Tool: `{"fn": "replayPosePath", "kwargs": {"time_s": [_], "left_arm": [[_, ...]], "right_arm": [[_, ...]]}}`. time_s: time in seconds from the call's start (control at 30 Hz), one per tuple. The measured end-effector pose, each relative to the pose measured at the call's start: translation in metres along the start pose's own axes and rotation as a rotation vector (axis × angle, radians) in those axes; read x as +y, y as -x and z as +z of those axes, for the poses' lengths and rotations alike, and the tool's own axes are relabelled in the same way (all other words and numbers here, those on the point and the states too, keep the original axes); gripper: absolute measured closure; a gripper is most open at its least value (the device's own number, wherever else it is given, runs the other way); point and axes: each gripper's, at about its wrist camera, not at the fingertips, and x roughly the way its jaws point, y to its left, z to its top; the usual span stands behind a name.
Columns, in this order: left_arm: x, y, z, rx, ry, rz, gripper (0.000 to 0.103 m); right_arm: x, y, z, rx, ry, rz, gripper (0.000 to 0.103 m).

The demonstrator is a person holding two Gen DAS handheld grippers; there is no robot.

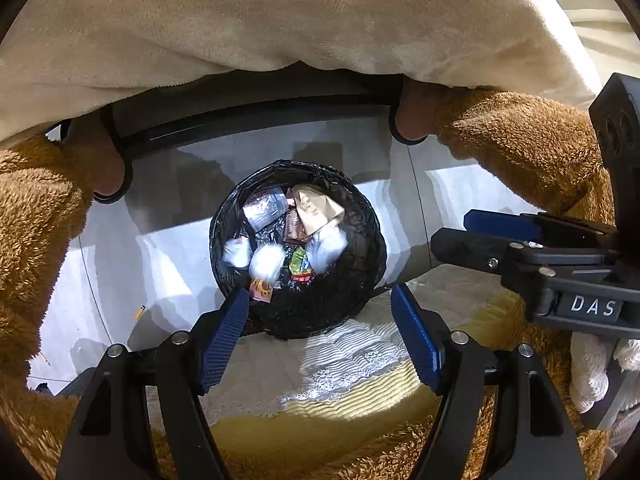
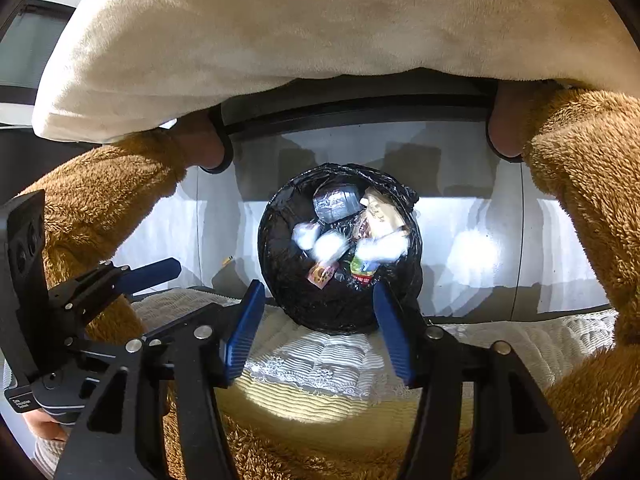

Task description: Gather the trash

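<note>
A round bin lined with a black bag (image 1: 362, 280) stands on the pale floor below; it also shows in the right wrist view (image 2: 280, 280). Inside lie white crumpled tissues (image 1: 266, 260) (image 2: 382, 248), a tan paper wrapper (image 1: 318, 210) (image 2: 382, 214), a clear plastic cup (image 1: 266, 210) (image 2: 334, 200) and a green-red packet (image 1: 300, 266) (image 2: 362, 268). My left gripper (image 1: 320, 320) is open and empty above the bin's near rim. My right gripper (image 2: 318, 316) is open and empty, also above the bin. Each gripper shows side-on in the other's view, the right one (image 1: 460, 236) and the left one (image 2: 160, 272).
A cream cushion (image 1: 280, 20) fills the top of both views. Brown fluffy fabric (image 1: 520, 140) flanks both sides. A white ribbed and lace-edged cover (image 1: 352, 356) lies under the grippers, next to the bin. A small scrap (image 1: 139, 313) lies on the floor left of the bin.
</note>
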Motion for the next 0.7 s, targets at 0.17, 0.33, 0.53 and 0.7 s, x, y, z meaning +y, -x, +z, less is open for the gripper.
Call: {"fn": "replayPosePath", "kwargs": {"time_s": [0.17,0.33,0.53,0.7], "left_arm": [[0.001,0.007,-0.002,-0.029,-0.003,-0.007,0.031],[-0.002,0.019,-0.005,-0.074,-0.016,-0.003,0.031],[-0.006,0.045,-0.011,-0.153,-0.049,-0.037,0.031],[-0.014,0.068,-0.013,-0.216,-0.075,-0.003,0.031]], "right_arm": [[0.003,0.006,-0.001,-0.028,0.005,0.007,0.046],[0.006,0.015,-0.003,-0.069,0.020,0.023,0.046],[0.010,0.045,-0.008,-0.169,0.044,0.082,0.046],[0.015,0.067,-0.009,-0.225,0.060,0.094,0.046]]}}
